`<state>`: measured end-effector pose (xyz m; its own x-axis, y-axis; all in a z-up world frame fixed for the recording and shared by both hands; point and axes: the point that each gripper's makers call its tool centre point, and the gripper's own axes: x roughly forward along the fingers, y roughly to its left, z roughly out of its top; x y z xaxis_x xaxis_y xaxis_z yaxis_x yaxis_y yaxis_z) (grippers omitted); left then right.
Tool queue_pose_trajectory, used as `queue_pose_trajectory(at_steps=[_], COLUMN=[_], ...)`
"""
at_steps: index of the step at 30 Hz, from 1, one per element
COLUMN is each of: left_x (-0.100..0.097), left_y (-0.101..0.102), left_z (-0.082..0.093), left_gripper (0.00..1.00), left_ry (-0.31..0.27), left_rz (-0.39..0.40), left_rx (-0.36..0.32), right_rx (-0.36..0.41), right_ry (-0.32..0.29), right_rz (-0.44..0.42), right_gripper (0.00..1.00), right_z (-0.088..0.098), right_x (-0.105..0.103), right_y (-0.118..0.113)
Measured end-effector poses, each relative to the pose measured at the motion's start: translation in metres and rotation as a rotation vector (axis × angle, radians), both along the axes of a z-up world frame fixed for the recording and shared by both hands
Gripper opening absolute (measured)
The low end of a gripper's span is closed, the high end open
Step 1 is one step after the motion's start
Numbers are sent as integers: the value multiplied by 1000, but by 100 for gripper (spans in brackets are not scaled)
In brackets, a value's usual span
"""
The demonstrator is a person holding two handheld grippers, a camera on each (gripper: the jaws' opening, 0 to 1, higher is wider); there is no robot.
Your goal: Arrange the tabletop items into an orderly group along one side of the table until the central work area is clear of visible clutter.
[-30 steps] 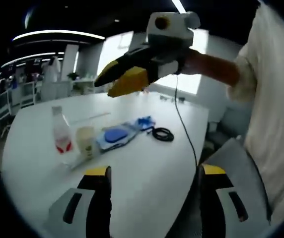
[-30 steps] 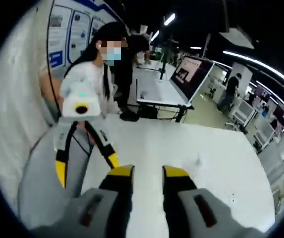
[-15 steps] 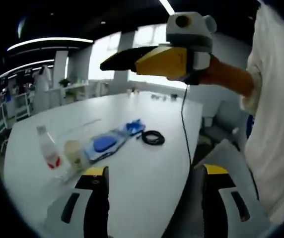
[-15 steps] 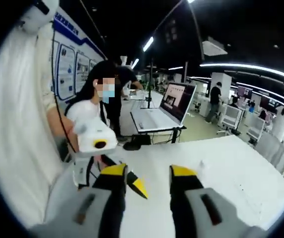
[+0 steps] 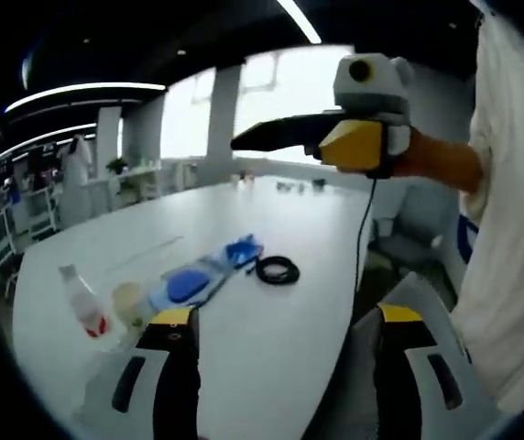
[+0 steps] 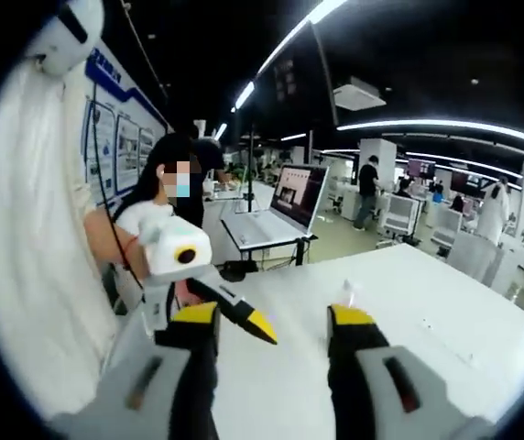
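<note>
On the white table (image 5: 271,211) lies a loose row of items: a clear bottle with a red label (image 5: 81,301), a beige cup (image 5: 130,301), a flat blue packet (image 5: 191,281) with a blue crumpled end (image 5: 242,248), and a black coiled cable (image 5: 278,269). My left gripper (image 5: 288,317) hovers open and empty at the table's near edge, short of the row. My right gripper (image 5: 246,142) hangs in the air above the table, held by a hand. In the right gripper view my right gripper (image 6: 273,317) is open and empty, with the left gripper (image 6: 260,324) low at the left.
A small white object (image 6: 345,292) stands on the table ahead of the right gripper. Beyond the table's far edge are a laptop on a stand (image 6: 280,209), a person (image 6: 166,197) and more desks. A grey chair (image 5: 422,298) sits by the table's right edge.
The right gripper's jaws have spread wider apart. In the left gripper view the right gripper has shifted up and to the right. Both cameras have tilted; the tabletop items have not moved.
</note>
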<state>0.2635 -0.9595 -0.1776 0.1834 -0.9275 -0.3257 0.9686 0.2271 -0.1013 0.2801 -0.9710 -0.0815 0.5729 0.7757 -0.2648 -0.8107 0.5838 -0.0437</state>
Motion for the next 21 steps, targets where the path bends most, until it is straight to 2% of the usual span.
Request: queue_pose_trajectory(at_steps=[10,21], left_x=[4,8], left_y=[-16,-25], left_z=[22,42], left_gripper=[77,80], left_ry=[-56,-101], left_rz=[24,69], left_rx=[-21,-45], right_rx=[17,22], right_ry=[-21,-44], right_rz=[-83,-197], right_gripper=[60,70], right_z=[4,6], right_x=[-12,-24], right_y=[-41,-92])
